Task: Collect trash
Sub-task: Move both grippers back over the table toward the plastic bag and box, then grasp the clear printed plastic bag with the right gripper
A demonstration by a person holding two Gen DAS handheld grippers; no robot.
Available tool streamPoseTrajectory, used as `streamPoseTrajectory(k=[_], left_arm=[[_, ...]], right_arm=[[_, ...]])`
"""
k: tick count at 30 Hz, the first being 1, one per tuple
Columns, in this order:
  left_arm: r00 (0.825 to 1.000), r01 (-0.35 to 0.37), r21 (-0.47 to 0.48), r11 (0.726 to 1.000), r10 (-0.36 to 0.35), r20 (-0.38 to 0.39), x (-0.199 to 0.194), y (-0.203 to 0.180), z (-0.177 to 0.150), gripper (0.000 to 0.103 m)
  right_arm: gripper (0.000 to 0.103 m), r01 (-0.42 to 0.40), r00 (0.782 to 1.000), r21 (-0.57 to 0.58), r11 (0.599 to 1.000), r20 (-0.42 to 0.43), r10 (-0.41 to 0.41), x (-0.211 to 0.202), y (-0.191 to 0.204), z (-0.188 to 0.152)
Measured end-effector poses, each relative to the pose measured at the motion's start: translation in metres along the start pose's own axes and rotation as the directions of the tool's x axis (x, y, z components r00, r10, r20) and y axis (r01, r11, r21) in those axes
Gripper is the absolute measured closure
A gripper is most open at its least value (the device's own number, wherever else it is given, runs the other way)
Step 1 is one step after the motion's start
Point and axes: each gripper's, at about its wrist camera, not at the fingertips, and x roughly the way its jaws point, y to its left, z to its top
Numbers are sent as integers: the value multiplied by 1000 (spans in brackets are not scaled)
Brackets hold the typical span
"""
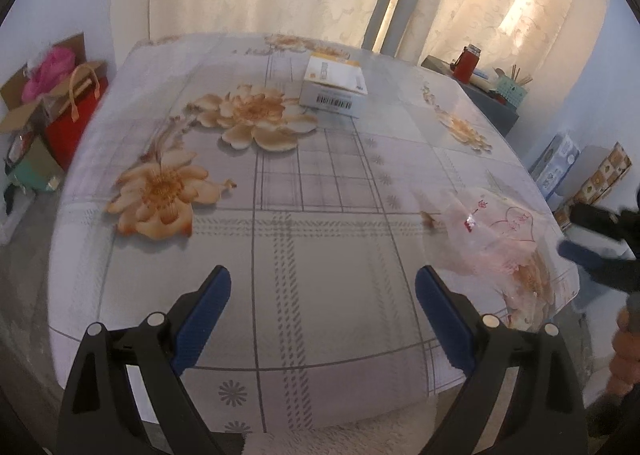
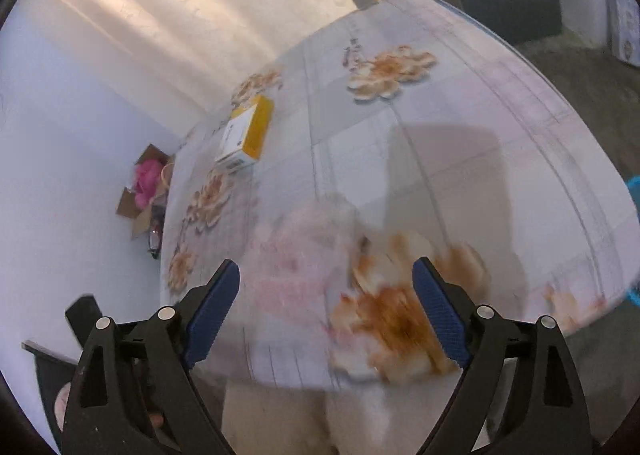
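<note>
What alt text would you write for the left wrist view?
The open left gripper hovers over a floral tablecloth. A crumpled clear plastic bag lies near the table's right edge, and a white-and-yellow box sits at the far side.

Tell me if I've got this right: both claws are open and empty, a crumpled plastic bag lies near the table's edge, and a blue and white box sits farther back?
Nearly. The box is yellow and white, not blue; the right wrist view shows its yellow side. Otherwise yes: the left claw and right claw are open and empty, with the plastic bag near the table's edge.
</note>
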Motion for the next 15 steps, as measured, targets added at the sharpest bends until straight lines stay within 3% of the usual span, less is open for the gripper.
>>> streamPoseTrajectory(k=[4, 11, 15], left_arm=[[1000, 1, -6, 1000, -1, -5, 0, 3, -3, 12], [1000, -26, -9, 1000, 26, 1, 0, 9, -2, 12], [999, -34, -14, 999, 34, 0, -1, 13, -2, 12]], right_arm=[[16, 48, 998, -103, 994, -44, -52, 34, 36, 13], [14, 197, 969, -321, 926, -77, -233, 79, 64, -15], [15, 247, 961, -370, 896, -23, -275, 85, 64, -26]])
